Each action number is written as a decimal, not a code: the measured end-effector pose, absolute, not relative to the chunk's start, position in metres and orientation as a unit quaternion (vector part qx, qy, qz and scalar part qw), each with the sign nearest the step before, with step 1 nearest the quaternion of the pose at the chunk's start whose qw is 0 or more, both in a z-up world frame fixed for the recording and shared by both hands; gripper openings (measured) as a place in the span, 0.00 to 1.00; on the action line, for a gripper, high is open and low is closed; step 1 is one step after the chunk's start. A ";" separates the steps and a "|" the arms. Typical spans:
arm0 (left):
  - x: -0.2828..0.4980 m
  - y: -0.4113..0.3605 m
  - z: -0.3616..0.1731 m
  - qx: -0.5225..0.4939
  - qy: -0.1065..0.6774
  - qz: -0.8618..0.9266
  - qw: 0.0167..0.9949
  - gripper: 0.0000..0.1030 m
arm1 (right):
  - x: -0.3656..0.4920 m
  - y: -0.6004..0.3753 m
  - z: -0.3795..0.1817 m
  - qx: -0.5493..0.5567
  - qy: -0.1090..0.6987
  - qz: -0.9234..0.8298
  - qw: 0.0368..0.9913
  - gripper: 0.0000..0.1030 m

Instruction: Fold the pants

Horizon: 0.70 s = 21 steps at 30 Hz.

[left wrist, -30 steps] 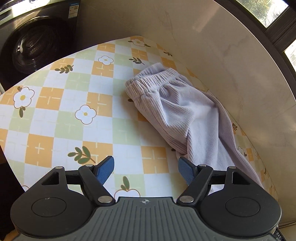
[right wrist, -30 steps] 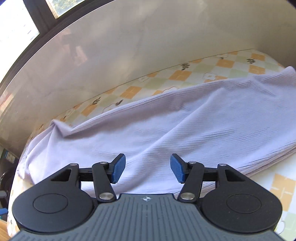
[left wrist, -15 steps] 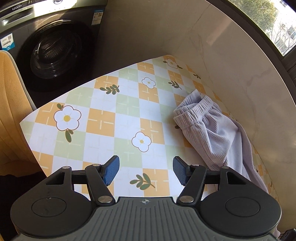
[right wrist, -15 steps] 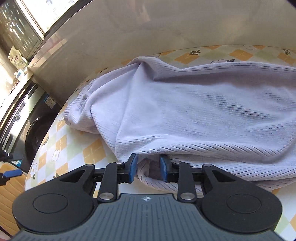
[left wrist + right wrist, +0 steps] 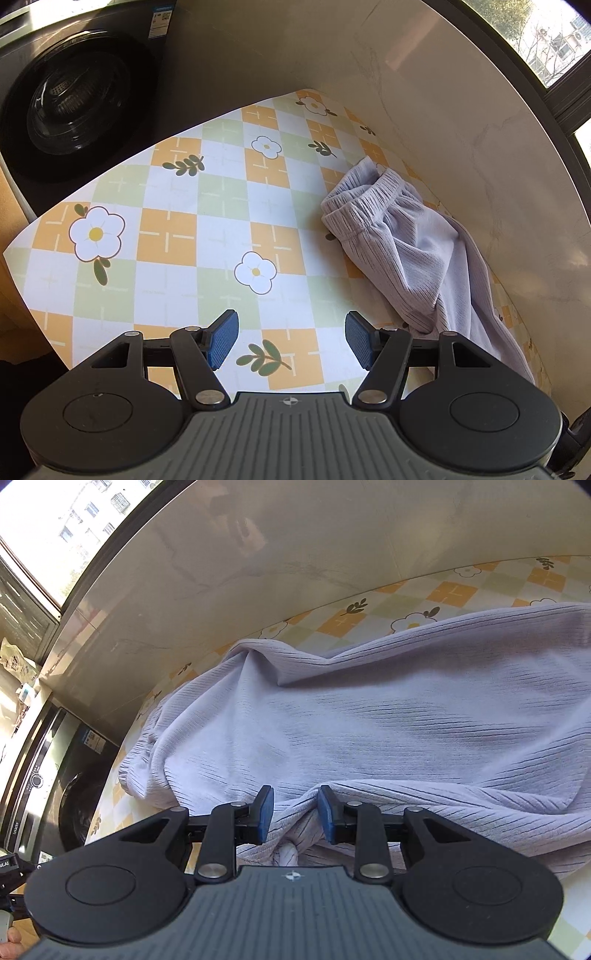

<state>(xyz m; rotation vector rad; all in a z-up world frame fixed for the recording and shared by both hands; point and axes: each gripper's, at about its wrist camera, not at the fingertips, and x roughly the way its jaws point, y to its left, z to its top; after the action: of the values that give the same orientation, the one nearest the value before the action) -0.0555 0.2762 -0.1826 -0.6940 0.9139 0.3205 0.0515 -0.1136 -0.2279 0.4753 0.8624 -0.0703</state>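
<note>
Pale lilac ribbed pants (image 5: 406, 251) lie crumpled along the wall on the flowered tablecloth (image 5: 166, 236), with the elastic waistband at their far end. In the left wrist view my left gripper (image 5: 291, 343) hovers over bare cloth to the left of the pants, open with nothing between its blue pads. In the right wrist view the pants (image 5: 369, 720) fill most of the picture. My right gripper (image 5: 295, 812) sits at their near edge, jaws narrow, with a bunched fold of fabric pinched between the pads.
A dark front-loading washing machine (image 5: 70, 103) stands beyond the table's far left edge and shows in the right wrist view too (image 5: 48, 794). A pale marble wall (image 5: 443, 110) runs close behind the pants. A window (image 5: 55, 535) is above it.
The left gripper drew away from the pants, which now lie at the right of its view, and its jaws narrowed a little. The right gripper came to the pants' near edge and closed on a fold.
</note>
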 end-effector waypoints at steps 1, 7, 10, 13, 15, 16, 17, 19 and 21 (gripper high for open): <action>-0.054 0.275 -0.184 -0.326 0.432 0.149 0.827 0.64 | 0.046 -0.111 -0.225 0.219 0.416 -0.025 0.882 0.29; -0.045 0.276 -0.194 -0.332 0.442 0.140 0.821 0.64 | 0.036 -0.087 -0.235 0.167 0.460 0.004 0.872 0.29; -0.040 0.275 -0.195 -0.336 0.445 0.135 0.819 0.64 | 0.043 -0.085 -0.246 0.167 0.460 0.001 0.872 0.29; -0.036 0.274 -0.196 -0.340 0.448 0.126 0.817 0.64 | 0.058 -0.082 -0.254 0.166 0.467 0.011 0.869 0.29; -0.035 0.275 -0.198 -0.346 0.451 0.123 0.814 0.64 | 0.066 -0.081 -0.259 0.163 0.476 0.010 0.864 0.29; -0.033 0.276 -0.200 -0.354 0.452 0.122 0.809 0.64 | 0.066 -0.082 -0.260 0.164 0.476 0.010 0.864 0.29; -0.032 0.276 -0.201 -0.361 0.453 0.122 0.806 0.64 | 0.065 -0.083 -0.258 0.165 0.474 0.010 0.865 0.23; -0.029 0.280 -0.204 -0.381 0.451 0.120 0.798 0.64 | 0.056 -0.085 -0.253 0.168 0.467 0.013 0.868 0.13; -0.023 0.282 -0.206 -0.398 0.445 0.117 0.794 0.65 | 0.044 -0.090 -0.248 0.178 0.458 0.016 0.871 0.07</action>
<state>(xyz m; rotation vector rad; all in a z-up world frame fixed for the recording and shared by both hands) -0.0233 0.2821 -0.2062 -0.8550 0.9566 0.2522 0.0443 -0.0896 -0.2476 0.3722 0.9587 0.0344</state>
